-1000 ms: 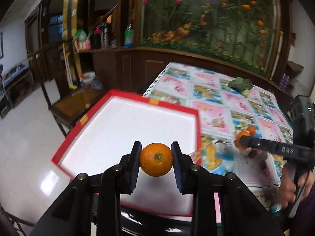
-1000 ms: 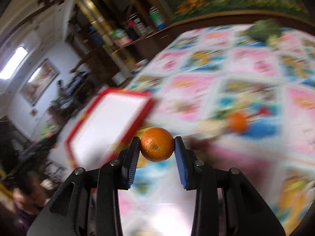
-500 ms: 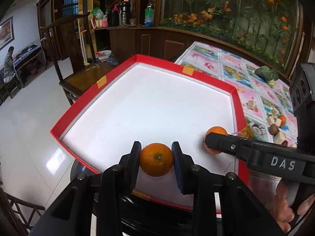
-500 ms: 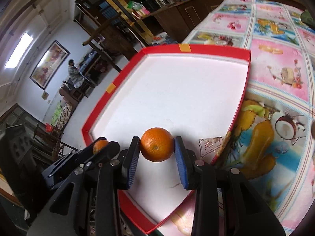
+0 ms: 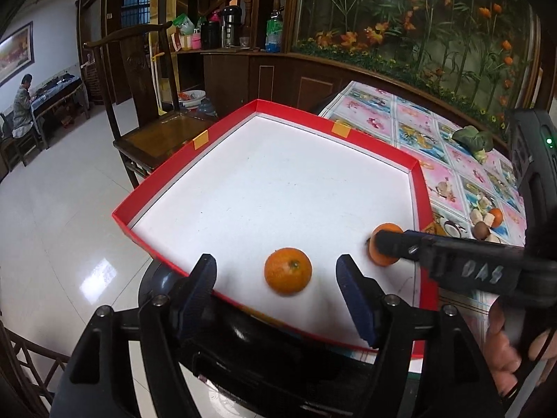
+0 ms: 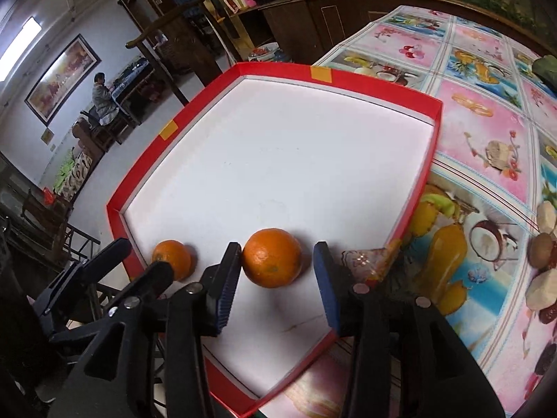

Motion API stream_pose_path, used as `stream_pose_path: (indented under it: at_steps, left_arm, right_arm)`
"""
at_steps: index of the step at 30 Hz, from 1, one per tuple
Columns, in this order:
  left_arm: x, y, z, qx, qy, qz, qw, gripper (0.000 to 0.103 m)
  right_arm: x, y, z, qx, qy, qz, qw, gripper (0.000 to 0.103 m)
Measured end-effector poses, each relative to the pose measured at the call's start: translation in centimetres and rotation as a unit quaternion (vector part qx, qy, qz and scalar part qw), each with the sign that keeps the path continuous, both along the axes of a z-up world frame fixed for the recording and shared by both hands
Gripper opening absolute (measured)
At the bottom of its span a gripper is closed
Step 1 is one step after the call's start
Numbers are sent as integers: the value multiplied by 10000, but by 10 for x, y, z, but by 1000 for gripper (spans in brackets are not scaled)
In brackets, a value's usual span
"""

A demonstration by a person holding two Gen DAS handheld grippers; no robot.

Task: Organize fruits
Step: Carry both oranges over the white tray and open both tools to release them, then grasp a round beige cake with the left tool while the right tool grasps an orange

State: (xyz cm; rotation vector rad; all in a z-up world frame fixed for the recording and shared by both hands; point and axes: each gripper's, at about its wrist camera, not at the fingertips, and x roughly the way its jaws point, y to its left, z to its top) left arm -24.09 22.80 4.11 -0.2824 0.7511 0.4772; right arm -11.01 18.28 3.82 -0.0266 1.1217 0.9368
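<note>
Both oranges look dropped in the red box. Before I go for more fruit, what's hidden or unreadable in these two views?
- Left wrist view: the second orange is half covered by the right gripper's finger, so contact is unclear.
- Right wrist view: whether the left pad touches that orange is too close to call.
- Remaining fruit pile: cut off by the right frame edge; count and types unclear.
- Red box near corner: hidden behind both gripper bodies.
- Green vegetable: too small to identify.

Tray [image 5: 416,170]: red cardboard walls, matt white floor. Oranges [image 5: 287,271]: dimpled, slightly glossy peel. Bench cover [image 6: 487,129]: glossy printed plastic. Floor tiles [image 5: 52,237]: polished, reflective.
</note>
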Motion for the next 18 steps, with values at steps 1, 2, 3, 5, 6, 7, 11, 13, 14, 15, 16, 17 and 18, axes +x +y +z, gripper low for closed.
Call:
stream_pose_path:
  at_steps: [1,2,3,5,6,7,11,13,14,15,16,17,18]
  left_arm:
    - [-2,-2,1,4,-6,-21,10000,73]
    - [0,-3,1,10,-1,-29,10000,73]
    - [-1,-5,1,22,7,-38,10000,73]
    - [0,-7,3,27,13,-56,10000,74]
    - [1,-9,4,20,7,-76,10000,74]
    - [2,-12,6,21,-11,-105,9999,74]
    - [5,-25,17,97,-98,-288,9995,78]
    - [8,-35,22,170,-130,-412,9989,78]
    - [11,-41,25,198,-133,-511,9984,79]
    - [14,-46,27,215,-131,-579,9980,79]
    - [18,-52,28,240,-130,-654,9975,79]
    - [22,-57,30,269,-129,-725,9969,79]
    - [26,-63,32,298,-118,-813,9962,79]
  right_arm:
    - [2,-9,2,161,63,-47,9998,45]
    - [3,-18,5,315,116,-84,9994,45]
    - [5,-26,8,404,122,-137,9990,45]
    - [10,-44,15,541,31,-282,9981,45]
    - [14,-54,18,593,-33,-350,9976,46]
    - [17,-64,21,627,-85,-412,9971,46]
    - [36,-110,31,725,-210,-756,9943,47]
    - [47,-136,34,725,-328,-1005,9918,47]
    - [55,-153,36,717,-386,-1177,9897,47]
    - [61,-166,37,725,-398,-1314,9879,47]
    - [69,-183,37,773,-364,-1508,9849,47]
    - [74,-195,36,818,-323,-1636,9826,47]
    - [82,-211,35,867,-260,-1794,9796,47]
